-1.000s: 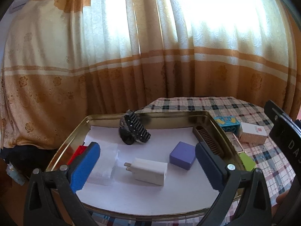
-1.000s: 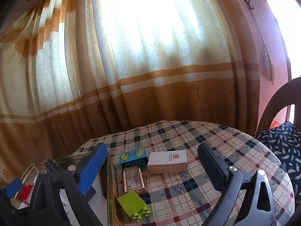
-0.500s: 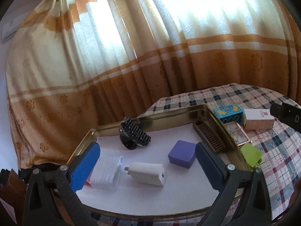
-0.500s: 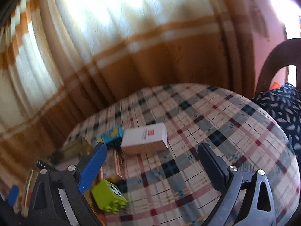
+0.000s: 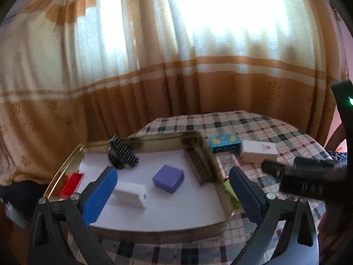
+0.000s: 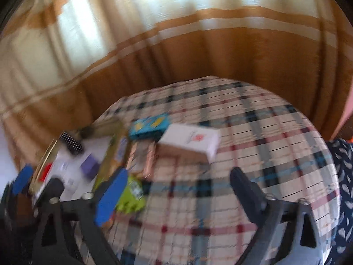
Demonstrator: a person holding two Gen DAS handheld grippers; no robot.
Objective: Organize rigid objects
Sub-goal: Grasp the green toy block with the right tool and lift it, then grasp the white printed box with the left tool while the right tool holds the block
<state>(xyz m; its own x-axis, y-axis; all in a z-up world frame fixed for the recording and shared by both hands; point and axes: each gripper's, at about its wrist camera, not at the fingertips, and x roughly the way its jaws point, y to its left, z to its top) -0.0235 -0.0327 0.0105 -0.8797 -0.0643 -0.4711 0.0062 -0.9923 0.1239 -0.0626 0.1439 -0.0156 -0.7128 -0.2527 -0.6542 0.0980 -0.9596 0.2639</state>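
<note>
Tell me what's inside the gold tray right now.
On the white liner of the gold tray: a black comb, purple block, white charger, red piece and a brown comb. The left gripper's blue finger hides part of the liner.

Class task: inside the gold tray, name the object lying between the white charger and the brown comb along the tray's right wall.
In the left wrist view, the purple block lies between the white charger and the brown comb inside the gold tray.

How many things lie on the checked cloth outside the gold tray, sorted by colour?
blue brick: 1
white box: 1
green brick: 1
rose-gold frame: 1
Total: 4
</note>
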